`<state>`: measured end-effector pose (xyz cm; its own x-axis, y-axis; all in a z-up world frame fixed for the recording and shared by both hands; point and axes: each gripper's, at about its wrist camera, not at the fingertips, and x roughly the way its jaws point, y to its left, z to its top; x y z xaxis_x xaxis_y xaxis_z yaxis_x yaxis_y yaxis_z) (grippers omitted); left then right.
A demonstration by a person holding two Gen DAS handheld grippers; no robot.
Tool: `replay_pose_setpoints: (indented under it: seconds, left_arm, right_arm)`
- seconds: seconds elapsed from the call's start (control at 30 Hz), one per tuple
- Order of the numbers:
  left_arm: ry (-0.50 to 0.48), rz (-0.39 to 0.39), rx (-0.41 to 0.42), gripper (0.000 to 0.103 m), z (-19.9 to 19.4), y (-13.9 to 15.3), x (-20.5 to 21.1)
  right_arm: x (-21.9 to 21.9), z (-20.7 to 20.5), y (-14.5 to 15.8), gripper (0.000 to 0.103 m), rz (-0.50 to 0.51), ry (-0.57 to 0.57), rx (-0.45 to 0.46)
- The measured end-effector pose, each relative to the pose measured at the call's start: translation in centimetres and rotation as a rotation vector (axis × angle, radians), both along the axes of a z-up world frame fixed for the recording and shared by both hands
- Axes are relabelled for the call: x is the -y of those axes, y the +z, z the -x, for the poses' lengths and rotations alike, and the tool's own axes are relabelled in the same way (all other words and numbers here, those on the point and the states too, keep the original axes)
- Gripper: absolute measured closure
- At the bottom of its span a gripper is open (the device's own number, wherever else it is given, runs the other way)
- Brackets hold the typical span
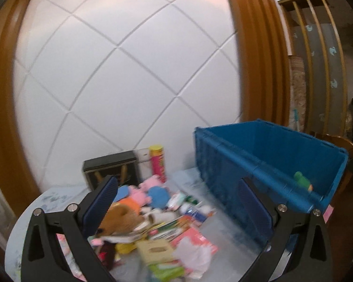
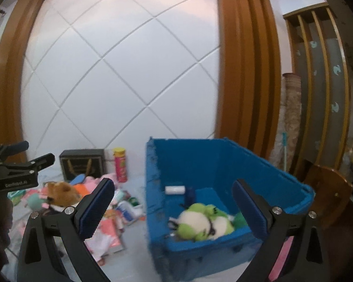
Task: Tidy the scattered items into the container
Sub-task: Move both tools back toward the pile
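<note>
Left fingers [image 1: 176,202]: spread wide, nothing in them, hanging right over the pile.
Right fingers [image 2: 174,202]: also spread and empty, parked above the bin's near-left corner.
Pile [image 1: 153,223]: it sits on the table [image 1: 23,223] straight ahead and below your left fingers, left of the bin. Your left hand is way nearer to it.
Bear [image 1: 117,218]: brown plush just inside the left pad, probably the easiest next grab. Blurry, so I can't tell which way it lies.
Bin [image 1: 282,155]: blue, open, right of the pile and touching nothing in it as far as I can see. From the right view there's already a frog [image 2: 200,223] plush and a small white roll [image 2: 175,190] inside.
In the way: pink plush [image 1: 148,185], boxes and packets crowd round the bear, so you might snag a neighbour.
Behind: black box [image 1: 110,169] and a pink can [image 1: 157,162] stand upright by the wall, well clear of your drop path.
</note>
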<state>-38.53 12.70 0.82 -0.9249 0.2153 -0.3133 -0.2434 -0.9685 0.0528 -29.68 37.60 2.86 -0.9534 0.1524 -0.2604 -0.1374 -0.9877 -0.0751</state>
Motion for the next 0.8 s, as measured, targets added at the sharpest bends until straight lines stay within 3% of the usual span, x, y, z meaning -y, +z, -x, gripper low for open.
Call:
replay_pose_setpoints:
  seconds: [0.23, 0.43, 0.67, 0.8]
  left_arm:
    - [0.089, 0.031, 0.04, 0.0, -2.7, -3.6, 8.0]
    - [0.183, 0.047, 0.076, 0.0, -4.2, -7.0, 12.8]
    - [0.283, 0.032, 0.161, 0.0, -3.6, -10.2, 14.6]
    - [0.312, 0.048, 0.166, 0.0, -3.4, -11.6, 14.1]
  right_arm:
    - [5.9, -1.2, -2.3, 0.001, -0.008, 0.049, 0.036]
    - [9.0, 0.4, -6.3, 0.001, -0.035, 0.127, 0.135]
    - [10.1, 4.5, -10.3, 0.001, -0.029, 0.275, 0.2]
    - [10.4, 7.6, -12.6, 0.001, -0.035, 0.347, 0.26]
